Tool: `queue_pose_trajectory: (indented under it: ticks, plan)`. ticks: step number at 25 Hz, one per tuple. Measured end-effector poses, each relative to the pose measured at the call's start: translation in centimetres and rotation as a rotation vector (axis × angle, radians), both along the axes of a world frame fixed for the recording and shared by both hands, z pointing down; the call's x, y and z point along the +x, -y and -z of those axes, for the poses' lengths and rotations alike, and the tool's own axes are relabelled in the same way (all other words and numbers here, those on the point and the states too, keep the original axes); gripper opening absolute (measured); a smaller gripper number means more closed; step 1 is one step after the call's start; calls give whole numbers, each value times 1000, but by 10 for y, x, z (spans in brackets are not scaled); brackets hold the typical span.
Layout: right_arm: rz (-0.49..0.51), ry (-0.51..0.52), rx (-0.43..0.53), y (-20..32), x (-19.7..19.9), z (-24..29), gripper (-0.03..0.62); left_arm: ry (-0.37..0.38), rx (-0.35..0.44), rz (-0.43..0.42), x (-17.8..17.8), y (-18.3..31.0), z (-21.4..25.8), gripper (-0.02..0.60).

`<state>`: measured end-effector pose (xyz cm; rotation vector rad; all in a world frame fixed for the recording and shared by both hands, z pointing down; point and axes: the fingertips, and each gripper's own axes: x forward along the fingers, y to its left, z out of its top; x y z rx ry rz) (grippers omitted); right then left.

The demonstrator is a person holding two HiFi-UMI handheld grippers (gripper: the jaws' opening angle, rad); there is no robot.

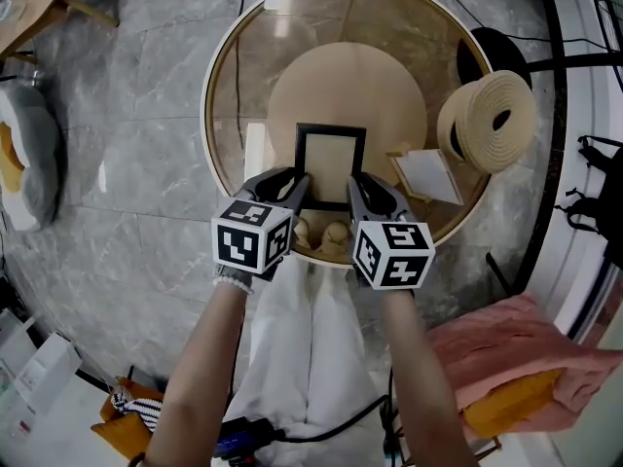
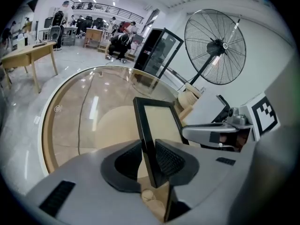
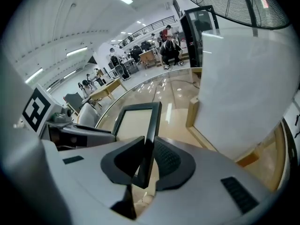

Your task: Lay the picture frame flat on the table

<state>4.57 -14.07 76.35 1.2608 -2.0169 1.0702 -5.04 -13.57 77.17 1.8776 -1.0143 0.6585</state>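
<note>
A black picture frame with a pale cream inset is over the round glass table, its face turned up toward the head view. My left gripper is shut on its left edge near the lower corner, and my right gripper is shut on its right edge. In the left gripper view the frame runs away from the jaws, with both ribbed pads against its edge. The right gripper view shows the frame pinched the same way. Whether the frame touches the glass I cannot tell.
A white card on a small wooden stand stands just right of the frame. A woven coil lies at the table's right rim. Two small wooden figures sit at the near edge. A standing fan is beyond the table.
</note>
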Motion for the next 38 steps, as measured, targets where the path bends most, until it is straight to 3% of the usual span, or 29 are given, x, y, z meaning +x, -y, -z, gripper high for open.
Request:
queue_pose_trajectory:
  ticks: [8,13,18,21,25,38]
  plan:
    - [7,-33,38,10,1,-9,84,6,22,9,1,12,-7,106]
    - [33,-80,89,12,-1,1,86,61,70,-17,-4,13,0,106]
    - [13,-99,177,15,4,42,72,137,140,-16,-18,10,28,99]
    - [18,-93,223,15,4,74,51,159,203,-65,-17,9,58,49]
    - [16,-67,268,15,2,118,44,138,290,-108,-9,9,113,26]
    - [29,-24,426,6,10,286,44,69,485,-127,11,7,295,17]
